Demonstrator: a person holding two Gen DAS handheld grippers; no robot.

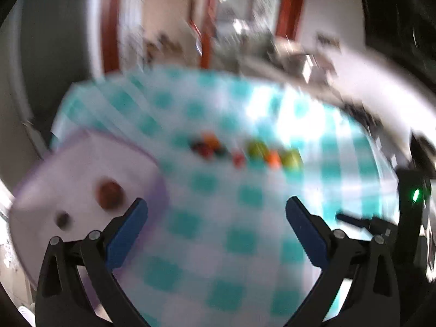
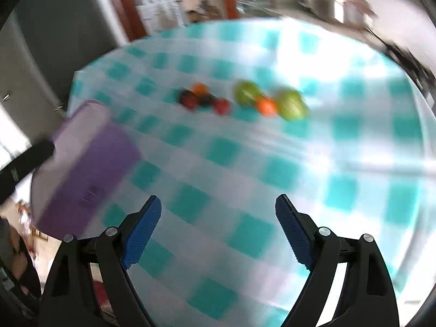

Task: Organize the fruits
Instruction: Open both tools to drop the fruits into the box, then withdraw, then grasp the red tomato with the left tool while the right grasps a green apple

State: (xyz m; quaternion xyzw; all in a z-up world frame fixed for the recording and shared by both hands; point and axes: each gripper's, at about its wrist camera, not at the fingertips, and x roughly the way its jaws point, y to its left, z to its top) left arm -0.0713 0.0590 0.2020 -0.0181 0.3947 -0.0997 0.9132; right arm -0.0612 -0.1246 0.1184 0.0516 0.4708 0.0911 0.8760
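Observation:
Both views are motion-blurred. A row of small fruits lies mid-table: dark red ones [image 2: 190, 99], a red one [image 2: 222, 106], two green ones [image 2: 246, 91], and an orange one [image 2: 265, 106]. The same row shows in the left wrist view, with the dark fruits [image 1: 207, 147] and a green one [image 1: 256, 148]. A purple container [image 1: 81, 179] at the left holds a brown fruit [image 1: 109, 193] and a smaller dark one [image 1: 63, 219]. My left gripper [image 1: 216, 207] is open and empty beside the container. My right gripper [image 2: 218, 204] is open and empty over the cloth; the container [image 2: 87, 163] lies to its left.
A teal-and-white checked cloth [image 2: 272, 174] covers the round table. Behind it are red-brown door frames [image 1: 111, 21] and a cluttered counter [image 1: 308, 60]. The other gripper's black body with a green light [image 1: 415, 194] shows at the right edge of the left wrist view.

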